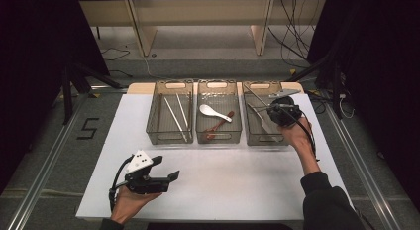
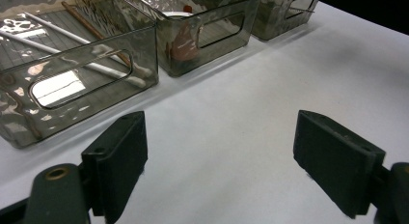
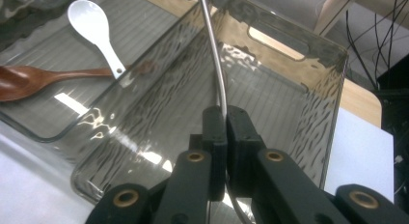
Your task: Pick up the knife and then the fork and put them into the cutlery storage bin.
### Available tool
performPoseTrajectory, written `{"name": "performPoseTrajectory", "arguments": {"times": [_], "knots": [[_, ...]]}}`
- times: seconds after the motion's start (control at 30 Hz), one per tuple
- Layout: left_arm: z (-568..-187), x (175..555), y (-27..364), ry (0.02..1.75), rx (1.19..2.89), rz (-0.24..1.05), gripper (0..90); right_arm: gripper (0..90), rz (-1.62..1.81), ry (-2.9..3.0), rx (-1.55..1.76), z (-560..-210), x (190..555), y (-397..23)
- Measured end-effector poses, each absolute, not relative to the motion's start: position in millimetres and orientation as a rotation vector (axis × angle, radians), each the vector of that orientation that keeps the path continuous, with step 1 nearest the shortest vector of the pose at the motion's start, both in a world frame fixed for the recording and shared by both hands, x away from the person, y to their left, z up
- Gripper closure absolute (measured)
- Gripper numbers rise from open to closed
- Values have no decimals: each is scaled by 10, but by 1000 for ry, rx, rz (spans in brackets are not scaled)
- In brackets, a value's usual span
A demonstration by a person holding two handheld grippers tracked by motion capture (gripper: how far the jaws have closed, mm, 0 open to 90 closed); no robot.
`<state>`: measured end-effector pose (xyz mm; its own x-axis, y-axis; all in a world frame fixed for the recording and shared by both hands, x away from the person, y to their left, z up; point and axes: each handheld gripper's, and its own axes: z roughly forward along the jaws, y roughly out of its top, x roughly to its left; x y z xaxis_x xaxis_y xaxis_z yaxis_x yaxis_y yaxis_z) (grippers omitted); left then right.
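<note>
right gripper: fingers pinching metal utensil over right bin | lower gently, keep handle clear of rim | left gripper: fingers spread, lower left

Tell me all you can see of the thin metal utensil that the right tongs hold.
The metal utensil is slim, shiny and silver-coloured, with a long, gently curved handle. The right tongs are shut on that handle, their pads pressing it from both sides. It hangs over the right-hand clear plastic bin, and its far end runs out of the right gripper view. What kind of head it has cannot be told.
</note>
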<state>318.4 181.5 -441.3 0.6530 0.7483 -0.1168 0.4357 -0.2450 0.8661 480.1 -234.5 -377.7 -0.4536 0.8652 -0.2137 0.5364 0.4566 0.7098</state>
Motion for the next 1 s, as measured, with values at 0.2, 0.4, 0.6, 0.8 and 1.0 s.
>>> {"name": "performPoseTrajectory", "arguments": {"times": [0.2, 0.4, 0.6, 0.8, 1.0], "knots": [[-4416, 3182, 1818, 933, 1881, 401, 190, 880, 746, 2140, 1215, -3821, 4854, -2373], [-4424, 3186, 1819, 936, 1883, 396, 190, 880, 729, 2135, 1254, -3863, 4899, -2392], [-4428, 3186, 1814, 938, 1879, 395, 190, 880, 702, 2133, 1282, -3917, 4949, -2398], [-4435, 3186, 1813, 944, 1881, 388, 190, 878, 690, 2136, 1305, -3963, 4983, -2396], [-4435, 3187, 1810, 942, 1882, 387, 190, 874, 680, 2140, 1335, -4007, 5008, -2397]]}}
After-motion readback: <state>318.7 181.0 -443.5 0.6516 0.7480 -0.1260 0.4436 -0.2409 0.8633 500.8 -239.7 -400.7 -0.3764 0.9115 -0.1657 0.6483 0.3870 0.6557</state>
